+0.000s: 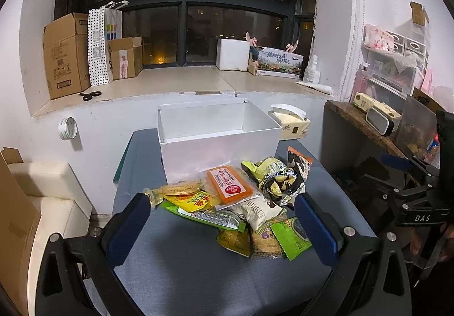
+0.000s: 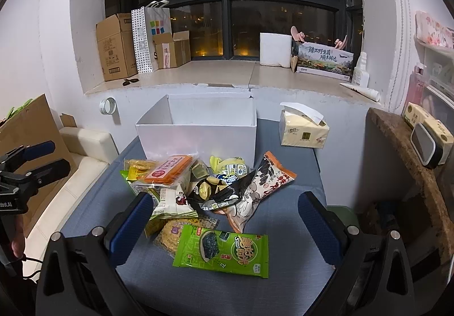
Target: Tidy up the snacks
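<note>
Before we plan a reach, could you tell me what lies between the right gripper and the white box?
The snack pile: the right wrist view shows it between the right gripper and the white box.

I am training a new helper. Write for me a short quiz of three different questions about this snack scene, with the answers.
1. True or false: the white box already holds snacks.
2. Which packet lies nearest the right gripper? A) green seaweed packet B) orange packet C) tissue pack
3. Fill in: both grippers are ____ and hold nothing.

Key
1. False: what shows of its inside is bare.
2. A
3. open; the left gripper too.
</note>
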`<state>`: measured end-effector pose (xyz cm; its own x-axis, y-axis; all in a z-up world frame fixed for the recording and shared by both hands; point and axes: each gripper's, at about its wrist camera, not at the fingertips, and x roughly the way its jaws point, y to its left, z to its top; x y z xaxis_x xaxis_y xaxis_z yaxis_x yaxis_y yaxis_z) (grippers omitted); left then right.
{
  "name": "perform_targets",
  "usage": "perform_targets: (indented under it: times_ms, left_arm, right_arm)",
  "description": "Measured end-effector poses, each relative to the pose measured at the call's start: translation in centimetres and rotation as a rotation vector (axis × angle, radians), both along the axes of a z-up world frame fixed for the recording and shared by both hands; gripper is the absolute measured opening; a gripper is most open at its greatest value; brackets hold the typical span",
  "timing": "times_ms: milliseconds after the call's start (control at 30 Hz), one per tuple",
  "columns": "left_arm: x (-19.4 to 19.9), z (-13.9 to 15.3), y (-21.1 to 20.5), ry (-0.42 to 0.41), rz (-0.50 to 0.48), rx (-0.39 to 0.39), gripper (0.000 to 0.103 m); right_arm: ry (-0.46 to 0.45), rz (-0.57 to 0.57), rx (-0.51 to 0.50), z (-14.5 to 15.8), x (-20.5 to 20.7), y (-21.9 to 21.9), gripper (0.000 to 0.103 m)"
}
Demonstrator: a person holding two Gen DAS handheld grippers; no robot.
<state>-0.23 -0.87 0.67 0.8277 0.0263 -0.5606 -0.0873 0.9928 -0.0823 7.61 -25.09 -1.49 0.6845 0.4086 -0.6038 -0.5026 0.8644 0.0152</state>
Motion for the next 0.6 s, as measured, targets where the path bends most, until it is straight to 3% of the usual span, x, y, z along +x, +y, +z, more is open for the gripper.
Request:
perform_targets:
  times_ms: [600]
  left_arm:
    - [-0.14, 0.07, 0.02, 0.002, 0.002, 0.001, 0.103]
  right_arm:
    - [0.004, 0.01, -0.006, -0.33, -0.14, 0.3, 0.103]
